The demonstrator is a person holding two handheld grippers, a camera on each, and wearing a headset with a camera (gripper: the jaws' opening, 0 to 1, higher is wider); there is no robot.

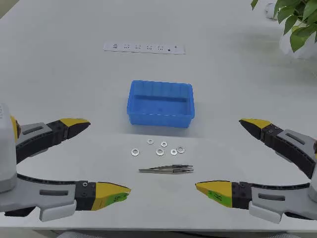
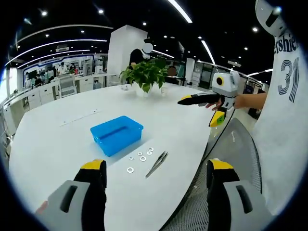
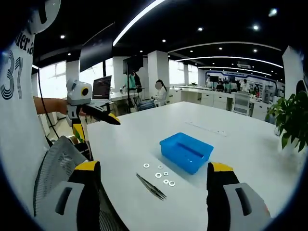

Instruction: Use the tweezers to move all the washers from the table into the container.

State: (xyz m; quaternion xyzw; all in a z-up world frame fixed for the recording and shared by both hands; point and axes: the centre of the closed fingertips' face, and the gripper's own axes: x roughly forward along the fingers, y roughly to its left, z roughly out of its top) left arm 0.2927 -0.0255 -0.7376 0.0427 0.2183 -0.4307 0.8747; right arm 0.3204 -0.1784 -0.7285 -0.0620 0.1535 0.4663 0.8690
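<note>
Room: open-plan office with ceiling light strips and rows of desks, seen in both gripper views; a potted plant [image 1: 296,24] stands at the far right edge.
Tabletop [image 1: 74,79]: white, smooth and wide, with a white socket strip [image 1: 143,47] set flat at the far side.
Container [image 1: 159,119]: blue open tray in the middle, looks empty.
Washers [image 1: 159,151]: six, loosely scattered just in front of the container, none inside it.
Tweezers [image 1: 166,169]: lying flat just nearer to me than the washers, untouched.
Tongs: left tongs [image 1: 109,155] and right tongs [image 1: 218,153] are both spread wide and holding nothing, flanking the work.
Step, as I judge it: picking up the tweezers.
How I would do it well: lower one set of tongs squarely across the tweezer arms near mid-length, so that squeezing works the tips. I would close slowly, since thin metal may skid on this slick surface, and steady it with the other tongs if it slides.
</note>
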